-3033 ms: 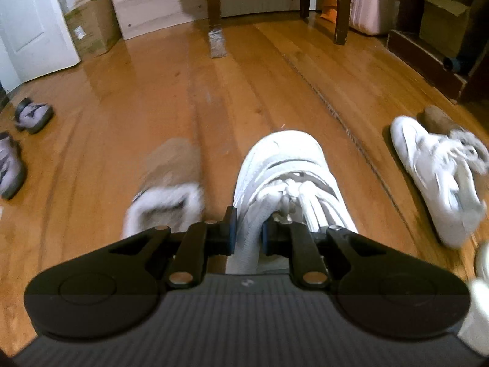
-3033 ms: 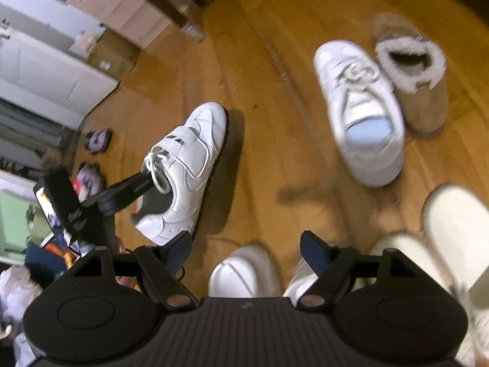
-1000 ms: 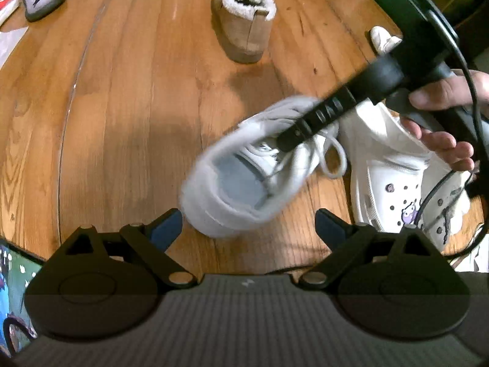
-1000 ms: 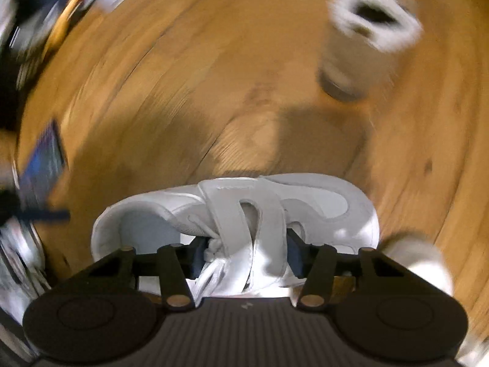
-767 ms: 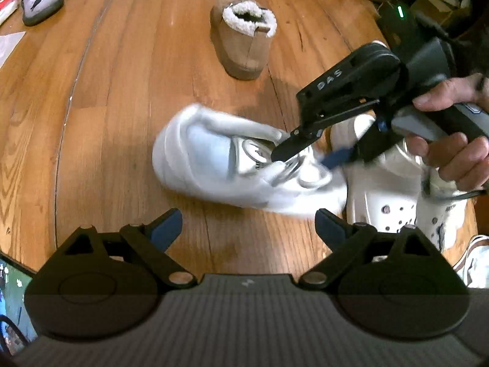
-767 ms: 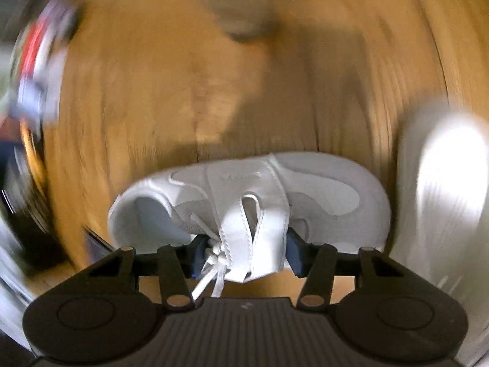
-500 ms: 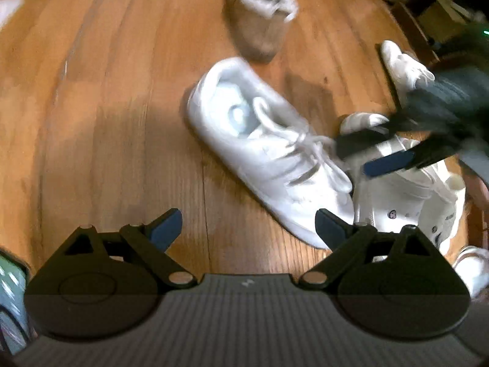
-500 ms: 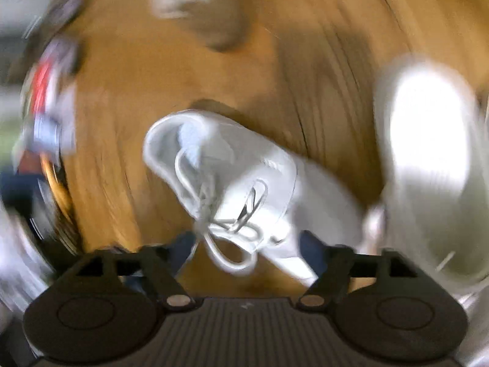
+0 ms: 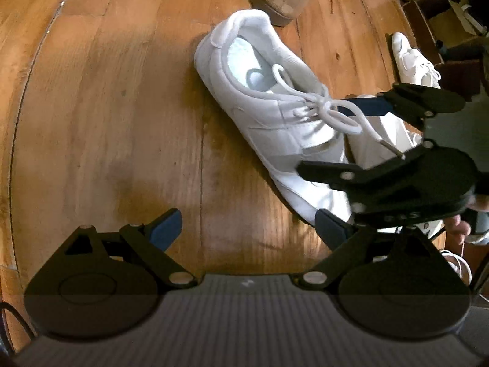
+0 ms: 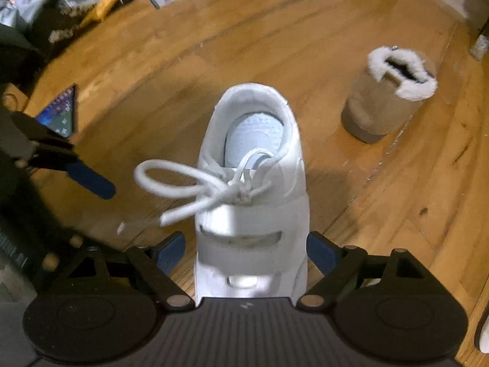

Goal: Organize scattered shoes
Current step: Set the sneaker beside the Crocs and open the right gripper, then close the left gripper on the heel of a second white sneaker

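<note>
One white sneaker [image 10: 253, 189] lies on the floor between the wide-spread fingers of the right gripper [image 10: 246, 252], ungripped. The left gripper [image 9: 249, 227] gapes empty beside it. One tan fleece-lined boot [image 10: 388, 91] stands ahead, to the right.

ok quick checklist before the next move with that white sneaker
1. Right gripper open around the white sneaker, not clamped: ok.
2. Left gripper open and empty: ok.
3. Sneaker upright, sole on the wooden floor: ok.
4. Laces tucked: not ok, a loop hangs loose to one side.
5. Tan fleece-lined boot apart from the sneaker: ok.
6. Sneaker lined up with its mate: cannot tell.
</note>
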The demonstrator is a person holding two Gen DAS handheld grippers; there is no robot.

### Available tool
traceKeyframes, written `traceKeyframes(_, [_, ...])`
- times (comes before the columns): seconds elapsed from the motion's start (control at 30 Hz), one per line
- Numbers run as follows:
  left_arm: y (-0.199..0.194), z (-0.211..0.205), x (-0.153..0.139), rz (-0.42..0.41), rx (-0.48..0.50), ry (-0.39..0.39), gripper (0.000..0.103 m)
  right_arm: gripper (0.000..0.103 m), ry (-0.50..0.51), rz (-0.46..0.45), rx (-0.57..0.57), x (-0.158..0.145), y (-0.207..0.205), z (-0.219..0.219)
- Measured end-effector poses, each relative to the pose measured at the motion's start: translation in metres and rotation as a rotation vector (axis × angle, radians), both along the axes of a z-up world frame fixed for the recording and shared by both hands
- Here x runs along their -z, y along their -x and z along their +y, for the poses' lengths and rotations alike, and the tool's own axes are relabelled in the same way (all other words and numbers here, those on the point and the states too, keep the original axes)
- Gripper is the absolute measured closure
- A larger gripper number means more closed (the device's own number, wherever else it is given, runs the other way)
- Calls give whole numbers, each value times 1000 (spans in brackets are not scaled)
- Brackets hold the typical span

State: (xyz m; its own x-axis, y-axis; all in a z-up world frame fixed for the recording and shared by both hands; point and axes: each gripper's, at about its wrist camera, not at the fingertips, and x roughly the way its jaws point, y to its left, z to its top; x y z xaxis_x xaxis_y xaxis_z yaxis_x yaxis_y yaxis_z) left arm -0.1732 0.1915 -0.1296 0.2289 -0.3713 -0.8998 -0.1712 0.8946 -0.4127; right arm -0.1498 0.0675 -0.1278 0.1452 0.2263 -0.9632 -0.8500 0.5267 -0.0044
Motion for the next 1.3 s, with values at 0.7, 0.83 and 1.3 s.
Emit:
traceKeyframes(0.7, [0, -14, -17, -64, 108, 91, 7, 32, 45, 246, 606, 22, -25, -49])
traceKeyframes(0.83, [-1, -23, -20, -67, 132, 133, 7, 22, 36, 342, 728, 17, -23, -70])
traceKeyframes(1.3, [-30, -89, -58, -111, 281, 99, 7, 18, -223, 21, 706, -108, -21, -185])
